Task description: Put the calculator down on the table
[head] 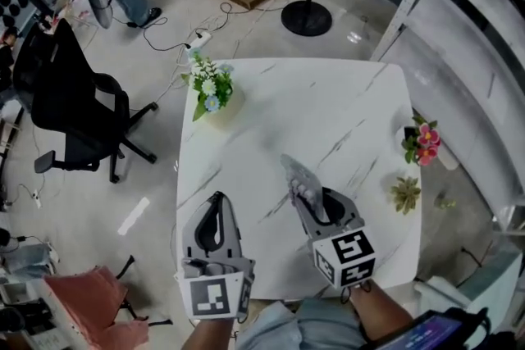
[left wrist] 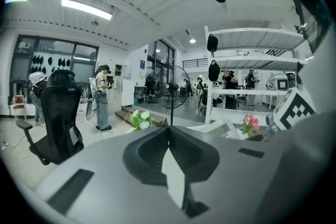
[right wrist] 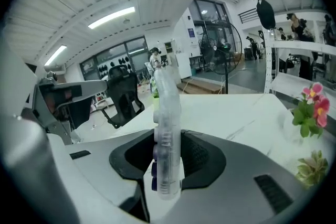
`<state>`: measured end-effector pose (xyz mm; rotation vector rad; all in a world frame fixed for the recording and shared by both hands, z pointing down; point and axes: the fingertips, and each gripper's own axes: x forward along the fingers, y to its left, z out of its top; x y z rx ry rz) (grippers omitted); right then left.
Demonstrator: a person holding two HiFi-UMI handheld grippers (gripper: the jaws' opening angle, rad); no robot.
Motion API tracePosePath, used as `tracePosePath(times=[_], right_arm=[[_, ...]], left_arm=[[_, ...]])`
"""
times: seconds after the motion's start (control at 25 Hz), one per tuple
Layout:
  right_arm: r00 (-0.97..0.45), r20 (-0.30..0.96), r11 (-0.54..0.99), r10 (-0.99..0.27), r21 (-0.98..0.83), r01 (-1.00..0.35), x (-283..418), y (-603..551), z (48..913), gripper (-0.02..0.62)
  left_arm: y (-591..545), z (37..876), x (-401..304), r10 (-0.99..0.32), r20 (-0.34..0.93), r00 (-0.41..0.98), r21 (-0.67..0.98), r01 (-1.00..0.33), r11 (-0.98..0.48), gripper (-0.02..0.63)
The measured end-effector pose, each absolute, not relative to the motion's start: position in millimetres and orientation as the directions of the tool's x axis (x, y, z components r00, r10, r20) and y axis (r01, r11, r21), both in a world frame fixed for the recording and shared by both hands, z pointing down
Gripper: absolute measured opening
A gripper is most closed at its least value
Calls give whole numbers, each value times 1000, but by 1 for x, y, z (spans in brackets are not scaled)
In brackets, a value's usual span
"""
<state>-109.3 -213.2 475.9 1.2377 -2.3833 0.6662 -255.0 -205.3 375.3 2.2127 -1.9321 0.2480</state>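
Observation:
The calculator [head: 297, 178] is a clear, pale slab with purple keys, held edge-on and upright over the white marble table [head: 328, 102]. My right gripper [head: 305, 199] is shut on its lower end. In the right gripper view the calculator [right wrist: 167, 128] rises between the jaws and leans slightly away over the tabletop. My left gripper [head: 216, 205] hovers over the table's near left part, jaws shut with nothing between them. In the left gripper view the left gripper [left wrist: 169, 132] shows its jaws meeting in a point.
A pot of white flowers [head: 209, 90] stands at the table's far left edge. Pink flowers [head: 422, 142] and a small succulent [head: 405, 193] sit at the right edge. A black office chair [head: 74, 111] is left of the table and a fan stand [head: 307, 12] lies beyond it.

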Motion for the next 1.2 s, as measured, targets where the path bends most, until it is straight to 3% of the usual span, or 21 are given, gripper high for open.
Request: tracePosePath(times=[0.44,1.2], right_arm=[[-526,622,421,-580,-323,-847,-114,-205,531,147],[-569,632,202,-526,-557,-805,-111,-226,552,149]], left_arm=[[-212,422,-262,-924,341,172,88,-985,-150,8],[-231,436,-266,-911,371,181,102,-983,-154,8]])
